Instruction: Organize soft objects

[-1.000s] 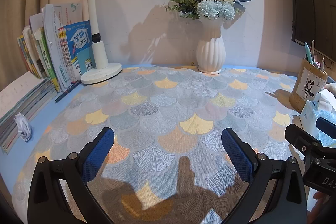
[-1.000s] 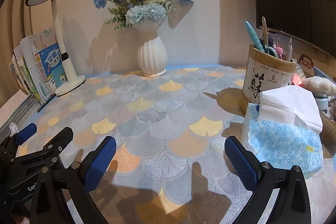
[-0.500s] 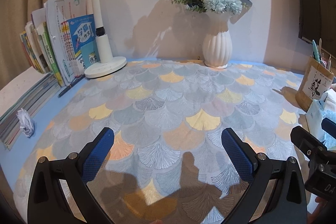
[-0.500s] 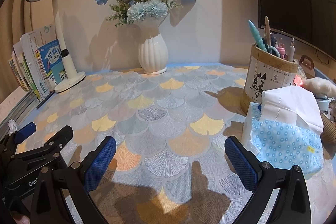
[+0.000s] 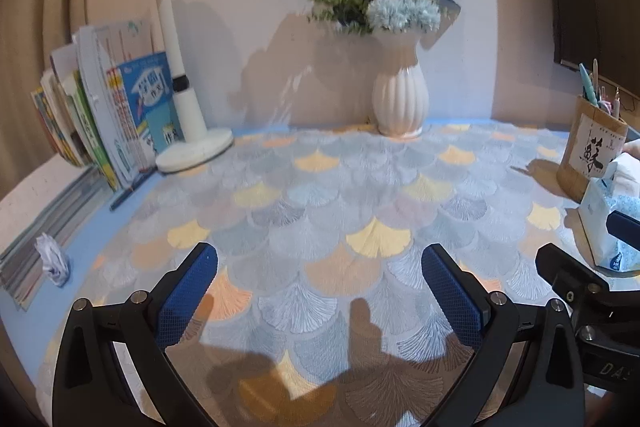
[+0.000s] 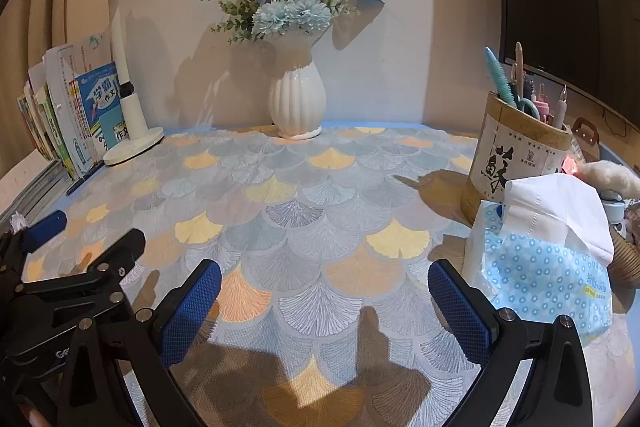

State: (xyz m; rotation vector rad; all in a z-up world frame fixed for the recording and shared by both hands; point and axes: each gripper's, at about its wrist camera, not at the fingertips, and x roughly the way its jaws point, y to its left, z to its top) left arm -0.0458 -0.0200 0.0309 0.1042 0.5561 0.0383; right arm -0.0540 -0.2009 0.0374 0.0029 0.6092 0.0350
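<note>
Both blue-padded grippers, left [image 5: 319, 291] and right [image 6: 324, 301], are hovering spread and empty, risking toppling the blue-dotted soft tissue pack [image 6: 536, 267] against the bamboo pen holder [image 6: 516, 155].

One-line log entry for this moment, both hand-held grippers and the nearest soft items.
left hand-held gripper: open, empty | right hand-held gripper: open, empty | tissue pack: on tablecloth, untouched | crumpled paper: left edge

A soft blue tissue pack [image 6: 548, 283] with little flowers stands just in front of the pen holder [image 6: 516, 155]. A white tissue [image 6: 556, 211] sticks up from its top. A small crumpled paper ball [image 5: 52, 259] lies far left of the pen holder.
</note>
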